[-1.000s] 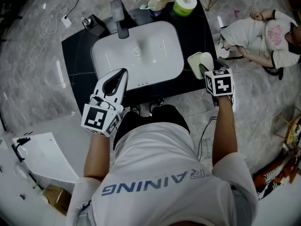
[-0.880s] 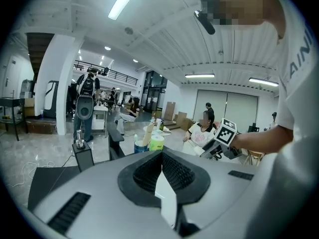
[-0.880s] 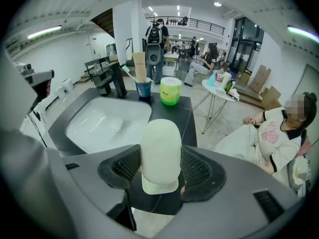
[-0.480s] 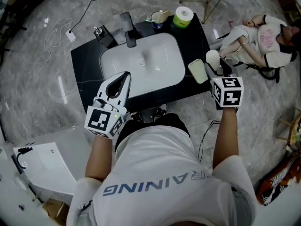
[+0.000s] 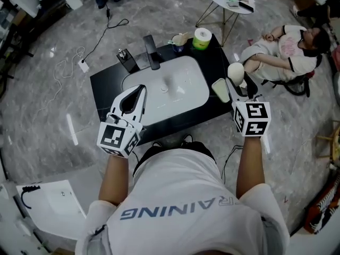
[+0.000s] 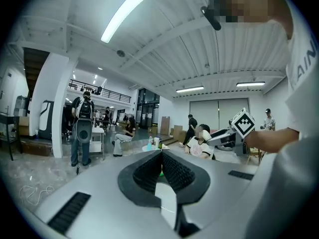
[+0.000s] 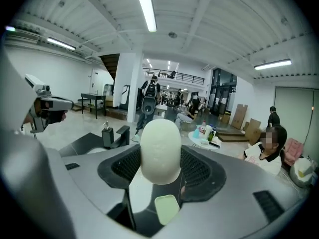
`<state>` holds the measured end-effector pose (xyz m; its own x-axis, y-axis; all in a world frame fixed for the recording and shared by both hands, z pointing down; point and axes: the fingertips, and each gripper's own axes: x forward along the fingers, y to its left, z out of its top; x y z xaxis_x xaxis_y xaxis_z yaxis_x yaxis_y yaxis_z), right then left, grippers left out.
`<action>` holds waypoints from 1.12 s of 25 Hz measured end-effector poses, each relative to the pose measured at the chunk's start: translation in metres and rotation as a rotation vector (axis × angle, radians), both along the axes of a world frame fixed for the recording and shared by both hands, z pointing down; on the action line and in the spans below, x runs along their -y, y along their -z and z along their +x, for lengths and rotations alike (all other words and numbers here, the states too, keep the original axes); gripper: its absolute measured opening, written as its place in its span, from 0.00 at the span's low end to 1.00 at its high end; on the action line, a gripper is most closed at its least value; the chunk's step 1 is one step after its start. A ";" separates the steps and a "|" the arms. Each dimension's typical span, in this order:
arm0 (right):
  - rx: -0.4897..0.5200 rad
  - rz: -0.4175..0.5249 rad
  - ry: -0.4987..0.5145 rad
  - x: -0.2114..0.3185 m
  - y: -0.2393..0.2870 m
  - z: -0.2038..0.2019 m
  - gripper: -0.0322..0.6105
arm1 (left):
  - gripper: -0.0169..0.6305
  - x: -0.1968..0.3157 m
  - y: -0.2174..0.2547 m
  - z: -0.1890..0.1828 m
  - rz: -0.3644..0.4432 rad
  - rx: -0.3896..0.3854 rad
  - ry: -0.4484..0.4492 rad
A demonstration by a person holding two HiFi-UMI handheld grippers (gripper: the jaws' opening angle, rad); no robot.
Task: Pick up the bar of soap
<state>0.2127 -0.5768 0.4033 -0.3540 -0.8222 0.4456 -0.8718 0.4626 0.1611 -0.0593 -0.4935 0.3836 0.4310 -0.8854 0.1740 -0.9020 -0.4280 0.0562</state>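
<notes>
A grey marble floor (image 5: 53, 121) carries a black counter (image 5: 103, 92) with a white sink (image 5: 175, 92), a faucet (image 5: 151, 51) and a paper roll (image 5: 202, 37); a person (image 5: 281, 52) sits nearby. The right gripper (image 5: 237, 79) clamps the bar of soap (image 7: 160, 151), raised above the green soap dish (image 5: 220, 90). The left gripper (image 5: 139, 91) hangs over the sink's near edge, its jaws pressed together on nothing.

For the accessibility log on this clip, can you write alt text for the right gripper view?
A pale, rounded bar of soap is clamped upright between the right gripper's dark jaws. Below it a pale green soap dish shows through the gap; behind lie a black sink counter, a pump bottle and a bright hall with people.
</notes>
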 end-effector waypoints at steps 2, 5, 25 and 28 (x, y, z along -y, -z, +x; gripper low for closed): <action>0.021 0.057 0.006 -0.011 0.018 -0.010 0.44 | 0.04 -0.003 0.010 -0.004 0.024 0.009 -0.006; 0.032 0.147 0.022 -0.029 0.041 -0.025 0.44 | 0.04 -0.013 0.022 -0.009 0.056 0.031 -0.018; 0.210 0.316 0.190 -0.115 0.082 -0.134 0.44 | 0.04 -0.071 0.047 -0.065 0.108 0.058 0.010; 0.209 0.313 0.187 -0.115 0.082 -0.134 0.44 | 0.04 -0.072 0.045 -0.065 0.108 0.056 0.005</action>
<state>0.0788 -0.4614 0.3212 -0.5663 -0.8195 0.0877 -0.8062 0.5729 0.1478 -0.1246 -0.4220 0.3383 0.4185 -0.9026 0.1013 -0.9047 -0.4241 -0.0409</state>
